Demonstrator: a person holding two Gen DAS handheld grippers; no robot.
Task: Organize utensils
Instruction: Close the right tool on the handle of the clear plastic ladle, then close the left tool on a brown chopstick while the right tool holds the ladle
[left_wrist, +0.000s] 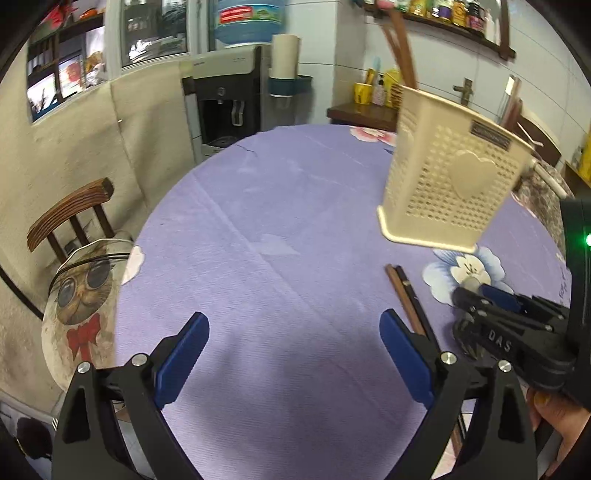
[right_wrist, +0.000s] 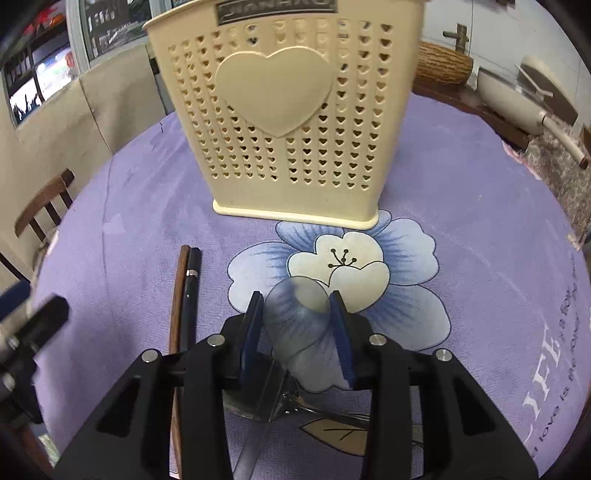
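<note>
Setting: a round table covered by a purple cloth (left_wrist: 266, 221) printed with a large blue and white flower (right_wrist: 343, 266).
Holder: a cream plastic utensil holder (right_wrist: 288, 122), pierced with small heart-shaped holes and bearing one big raised heart, stands upright on the cloth at the top edge of the flower. Brown sticks (left_wrist: 400, 48) rise out of its top in the left wrist view.
Left gripper (left_wrist: 293, 354): its blue-padded fingers are spread wide, with nothing between them, over bare cloth.
Right gripper (right_wrist: 297, 332): its two blue pads pinch the bowl of a clear plastic spoon (right_wrist: 299, 325) from both sides, over the flower and just in front of the holder. The bowl points toward the holder.
Loose items: a brown chopstick (right_wrist: 177, 314) and a dark pen-like stick (right_wrist: 191, 295) lie side by side, touching, on the cloth left of the right gripper.
Under the right gripper: metal cutlery (right_wrist: 314, 408), partly hidden.
</note>
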